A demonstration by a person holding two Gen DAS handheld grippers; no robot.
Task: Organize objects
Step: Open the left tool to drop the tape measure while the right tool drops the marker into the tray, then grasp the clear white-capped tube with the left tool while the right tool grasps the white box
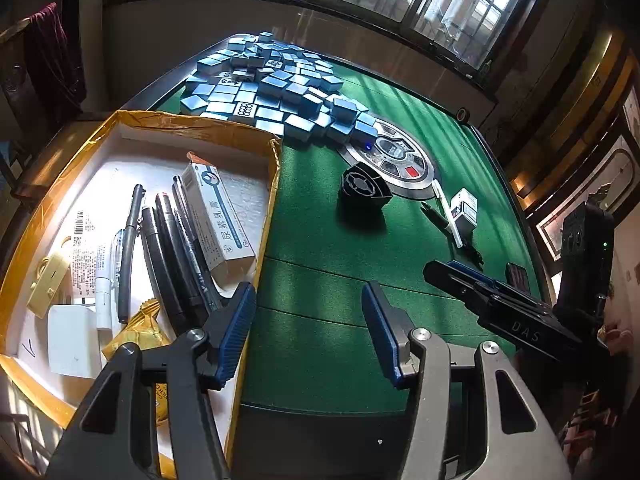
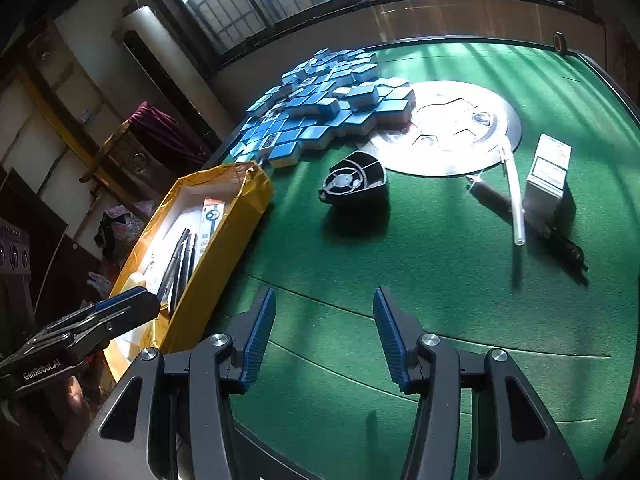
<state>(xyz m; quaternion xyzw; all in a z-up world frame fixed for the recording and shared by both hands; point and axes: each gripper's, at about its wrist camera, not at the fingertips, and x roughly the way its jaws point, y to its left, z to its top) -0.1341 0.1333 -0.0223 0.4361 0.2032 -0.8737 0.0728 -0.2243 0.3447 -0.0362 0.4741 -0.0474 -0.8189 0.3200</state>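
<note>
A yellow-taped cardboard box (image 1: 276, 168) stands at the table's left edge and holds several pens (image 1: 168, 248), a grey ointment carton (image 1: 218, 220) and small packets; it also shows in the right wrist view (image 2: 224, 240). A black fan-like part (image 1: 364, 190) (image 2: 354, 182), a clear tube (image 1: 446, 214) (image 2: 512, 196), a dark pen (image 2: 532, 220) and a small white box (image 1: 464, 210) (image 2: 548, 176) lie on the green felt. My left gripper (image 1: 308, 328) is open and empty by the box's right wall. My right gripper (image 2: 324, 332) is open and empty above bare felt.
A heap of blue mahjong tiles (image 1: 276, 84) (image 2: 328, 100) covers the far left of the green table (image 1: 320, 264). A round metal centre panel (image 1: 394, 158) (image 2: 448, 128) sits mid-table. The right gripper also shows at the right of the left wrist view (image 1: 480, 292).
</note>
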